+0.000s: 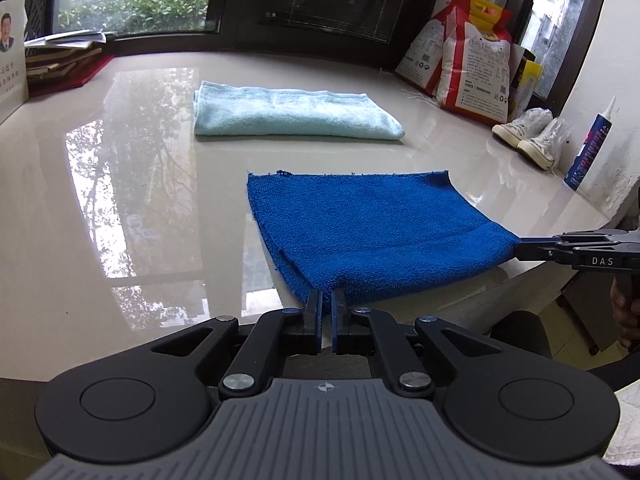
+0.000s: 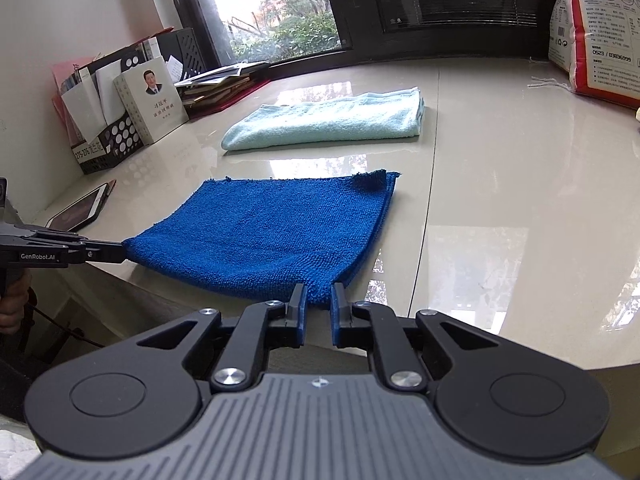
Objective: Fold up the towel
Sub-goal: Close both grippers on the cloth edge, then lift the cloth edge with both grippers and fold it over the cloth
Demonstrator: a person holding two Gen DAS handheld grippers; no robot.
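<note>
Beside blue towel (image 2: 272,232), phone (image 2: 82,208), right view only

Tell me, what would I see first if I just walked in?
The bright blue towel lying at the near edge of the shiny table, with the left tongs and the right tongs each pinching a near corner. Behind it lies a folded pale blue towel.

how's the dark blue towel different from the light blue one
The dark blue towel is held at its near corners by both hand-held grippers; the light blue towel lies untouched farther back. The dark one looks thinner, the light one thicker and longer. Both are folded on the table.
</note>
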